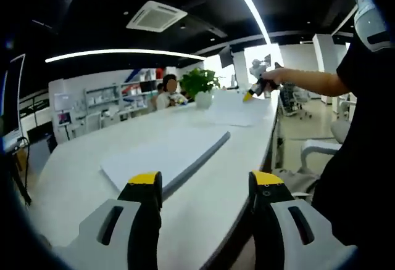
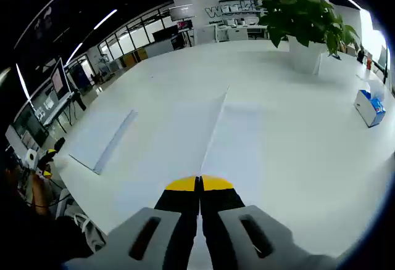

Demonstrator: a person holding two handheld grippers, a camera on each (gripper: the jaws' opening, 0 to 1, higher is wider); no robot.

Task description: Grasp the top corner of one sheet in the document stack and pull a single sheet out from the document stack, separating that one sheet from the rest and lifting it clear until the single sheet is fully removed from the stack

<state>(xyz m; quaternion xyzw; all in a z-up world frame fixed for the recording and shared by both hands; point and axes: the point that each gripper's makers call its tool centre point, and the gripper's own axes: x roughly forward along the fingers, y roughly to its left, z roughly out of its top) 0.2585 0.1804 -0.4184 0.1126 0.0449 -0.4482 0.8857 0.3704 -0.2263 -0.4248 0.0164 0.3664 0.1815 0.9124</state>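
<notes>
The document stack (image 1: 166,153) lies flat on the white table (image 1: 80,177), just beyond my left gripper (image 1: 205,179), whose yellow-tipped jaws stand open and hold nothing. Far along the table a person's hand carries my right gripper (image 1: 252,91), with a single white sheet (image 1: 237,108) at its tip. In the right gripper view my right gripper (image 2: 199,184) is shut on the near edge of that sheet (image 2: 237,140), which reaches forward over the table. The stack (image 2: 102,133) lies far off to the left there, apart from the sheet.
A potted plant (image 2: 305,17) in a white pot stands at the far end of the table, with a blue tissue box (image 2: 369,106) to its right. A seated person (image 1: 168,92) is beside the plant (image 1: 200,85). Office chairs (image 1: 321,153) stand along the table's right edge.
</notes>
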